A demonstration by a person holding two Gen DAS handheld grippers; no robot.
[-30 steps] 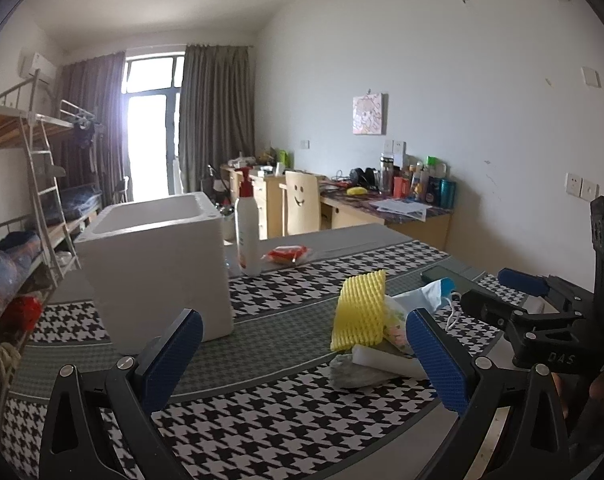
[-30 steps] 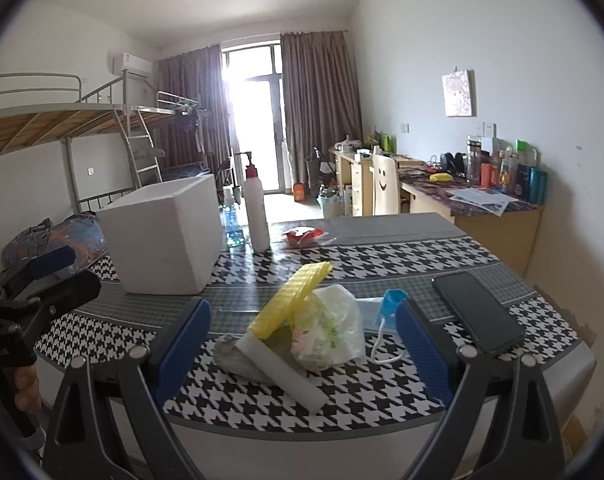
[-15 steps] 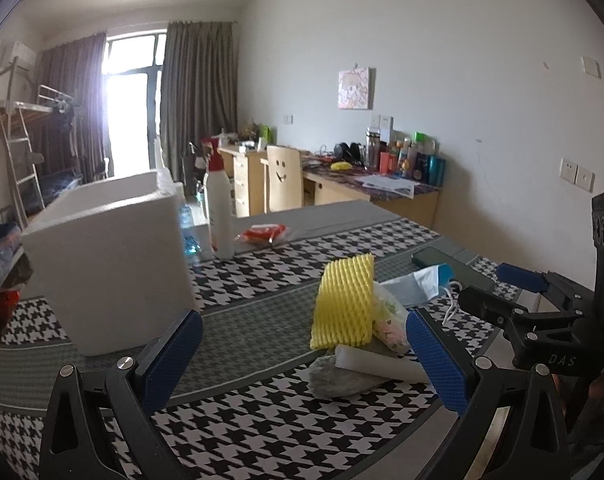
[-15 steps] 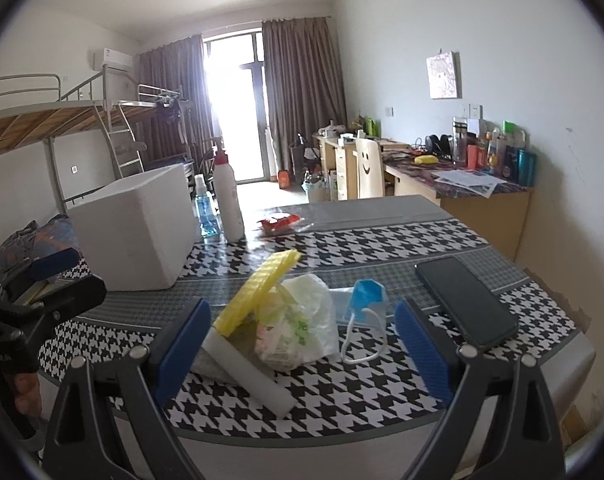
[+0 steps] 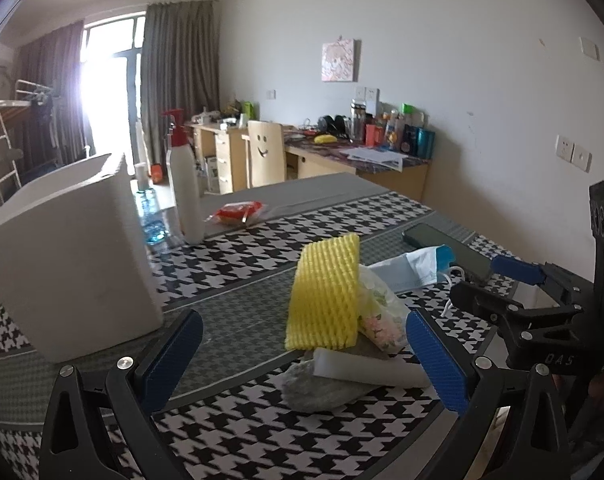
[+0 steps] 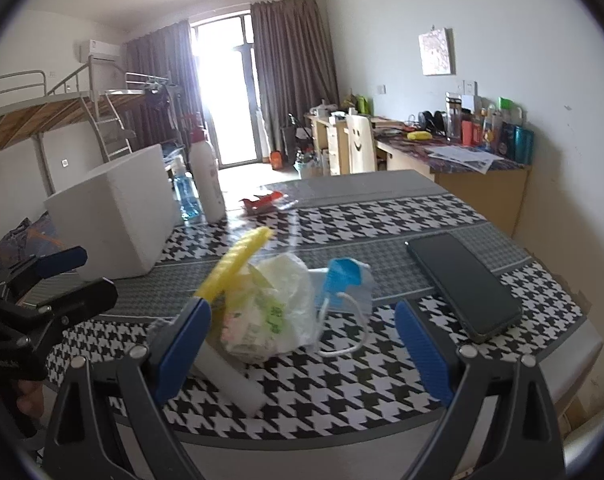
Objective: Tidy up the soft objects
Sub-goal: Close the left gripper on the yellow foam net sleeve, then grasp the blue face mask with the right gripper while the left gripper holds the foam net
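A heap of soft things lies near the table's front edge: a yellow foam net (image 5: 325, 294) (image 6: 232, 262) leaning on a crumpled plastic bag (image 5: 381, 318) (image 6: 270, 308), a white foam roll (image 5: 365, 368) (image 6: 230, 380), a grey cloth (image 5: 321, 390) and a blue face mask (image 5: 415, 268) (image 6: 343, 276). A white foam box (image 5: 68, 256) (image 6: 114, 220) stands to the left. My left gripper (image 5: 305, 360) is open just short of the heap. My right gripper (image 6: 303, 352) is open with the bag and mask between its fingers, not touching.
A black phone (image 6: 463, 284) (image 5: 447, 248) lies right of the heap. Behind stand a white pump bottle (image 5: 184, 188) (image 6: 206, 176), a blue spray bottle (image 6: 184, 196) and a red packet (image 5: 236, 214) (image 6: 262, 202). The houndstooth table (image 5: 230, 436) ends close in front.
Both grippers have moved closer to the heap, which now looms larger; the left view has swung right, pushing the foam box towards the left edge. Both stay open.
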